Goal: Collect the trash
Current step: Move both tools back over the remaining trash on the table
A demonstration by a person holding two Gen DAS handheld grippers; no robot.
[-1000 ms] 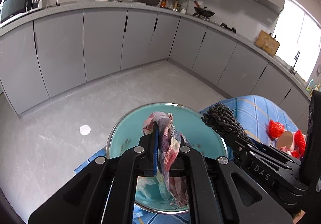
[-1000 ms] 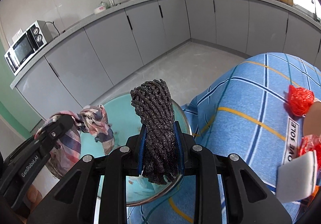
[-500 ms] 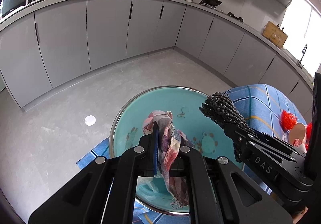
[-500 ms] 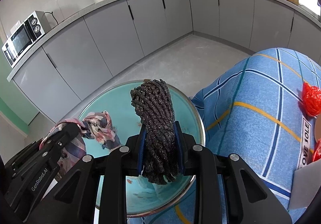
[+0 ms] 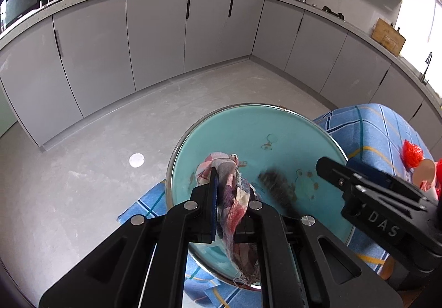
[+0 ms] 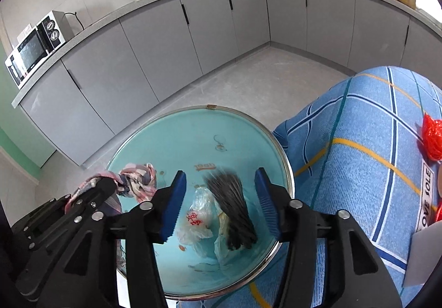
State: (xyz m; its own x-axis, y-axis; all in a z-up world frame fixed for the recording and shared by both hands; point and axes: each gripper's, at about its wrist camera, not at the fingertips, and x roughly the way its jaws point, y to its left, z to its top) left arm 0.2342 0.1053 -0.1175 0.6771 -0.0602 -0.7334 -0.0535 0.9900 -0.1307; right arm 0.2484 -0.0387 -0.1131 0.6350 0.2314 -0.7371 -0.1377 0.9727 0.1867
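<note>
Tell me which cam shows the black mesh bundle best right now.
Right wrist. The black mesh bundle sits blurred but whole between the opening right claw, untouched by its pads, over the basin. Left wrist shows only a dark smear partly hidden behind the left claw.

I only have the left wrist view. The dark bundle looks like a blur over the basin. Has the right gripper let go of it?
Observer: Yes. In the right wrist view the right gripper has its jaws opening, and the dark bundle is between the pads, touching neither.
Operator: Anything already in the basin? My own gripper blocks the bottom.
Observer: A crumpled clear plastic bag with red print lies in the blue basin, partly under the bundle.
Operator: And my rag?
Observer: The left gripper is shut on the checked rag, which hangs above the basin's left side.
Operator: What is left on the table?
Observer: A red net near the right edge of the blue tablecloth.
</note>
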